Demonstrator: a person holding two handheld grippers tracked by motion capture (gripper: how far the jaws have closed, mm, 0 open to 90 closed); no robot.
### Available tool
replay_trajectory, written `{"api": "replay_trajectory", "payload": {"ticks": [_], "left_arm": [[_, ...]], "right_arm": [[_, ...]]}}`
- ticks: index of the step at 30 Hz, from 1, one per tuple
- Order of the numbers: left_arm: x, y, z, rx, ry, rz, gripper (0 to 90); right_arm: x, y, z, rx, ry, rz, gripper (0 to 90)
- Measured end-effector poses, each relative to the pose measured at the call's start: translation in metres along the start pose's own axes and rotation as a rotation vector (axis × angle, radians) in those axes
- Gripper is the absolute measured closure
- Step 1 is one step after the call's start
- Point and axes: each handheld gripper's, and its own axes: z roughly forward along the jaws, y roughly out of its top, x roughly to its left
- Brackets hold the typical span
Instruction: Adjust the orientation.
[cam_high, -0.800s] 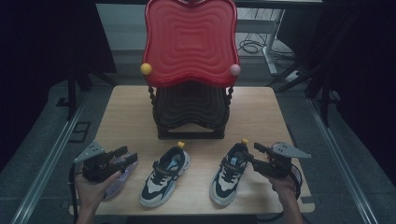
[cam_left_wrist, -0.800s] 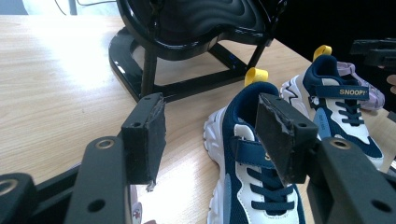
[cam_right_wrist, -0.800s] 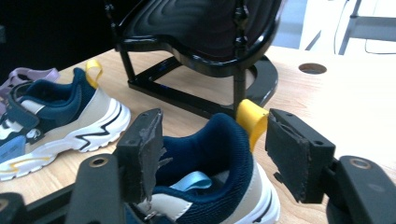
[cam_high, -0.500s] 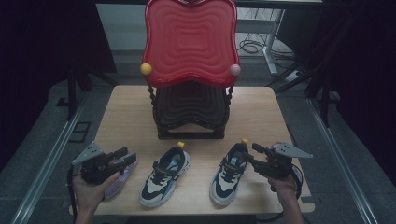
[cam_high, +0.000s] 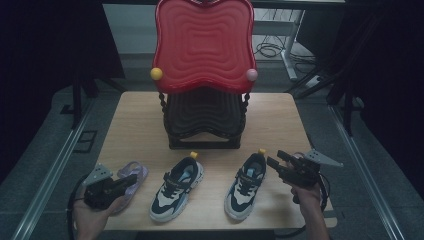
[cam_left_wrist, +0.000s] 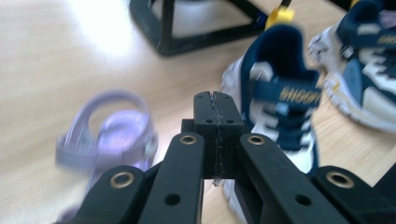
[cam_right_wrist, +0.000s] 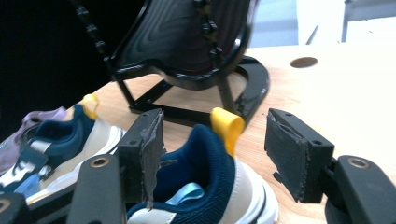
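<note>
Shifted slightly: right hand-held gripper, spread, straddling heel of right navy-white mesh sneaker on tabletop. Left hand-held gripper pressed together, empty. Reach step; next: close on heel squarely.

So on the table there's a rack at the back middle, and in front of it a row along the near edge: sandal on the left, then one sneaker, then the other sneaker to its right.
</note>
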Motion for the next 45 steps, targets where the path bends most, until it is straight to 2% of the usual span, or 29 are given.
{"api": "replay_trajectory", "payload": {"ticks": [2,3,4,7,13,16,19,25,29,32,39,42,45], "left_arm": [[0.003,-0.010,0.001,0.009,0.007,-0.028,90.0],[0.004,-0.014,0.002,0.015,0.008,-0.032,90.0],[0.004,-0.018,0.002,0.022,0.011,-0.038,90.0],[0.006,-0.031,0.004,0.054,0.025,-0.048,90.0],[0.014,-0.048,0.003,0.081,0.050,-0.093,90.0],[0.013,-0.052,0.002,0.096,0.056,-0.088,90.0],[0.011,-0.059,0.004,0.130,0.068,-0.083,90.0],[0.010,-0.070,0.003,0.166,0.100,-0.089,90.0],[0.010,-0.076,0.000,0.190,0.115,-0.094,90.0],[0.012,-0.078,-0.001,0.189,0.113,-0.110,90.0],[0.014,-0.076,-0.003,0.204,0.153,-0.103,90.0],[0.019,-0.074,-0.006,0.205,0.157,-0.114,90.0],[0.020,-0.073,-0.006,0.215,0.166,-0.102,90.0]], "right_arm": [[-0.001,-0.001,0.001,0.010,-0.006,0.029,39.4],[0.000,-0.001,0.002,0.024,0.022,0.050,40.9],[0.000,-0.001,0.002,0.024,0.022,0.050,40.9],[0.008,-0.002,0.006,0.055,0.032,0.004,41.1],[0.012,-0.003,0.011,0.073,0.036,-0.011,40.6],[0.010,-0.004,0.012,0.071,0.026,0.001,40.9],[0.009,-0.004,0.012,0.074,0.019,0.005,41.2],[0.014,-0.004,0.013,0.089,0.026,-0.019,41.3],[0.016,-0.004,0.014,0.095,0.028,-0.022,41.3],[0.015,-0.004,0.013,0.097,0.022,-0.020,41.3],[0.012,-0.004,0.011,0.093,0.013,-0.013,41.4],[0.013,-0.004,0.011,0.095,0.012,-0.011,41.5],[0.014,-0.003,0.010,0.092,0.014,-0.012,41.5]]}}
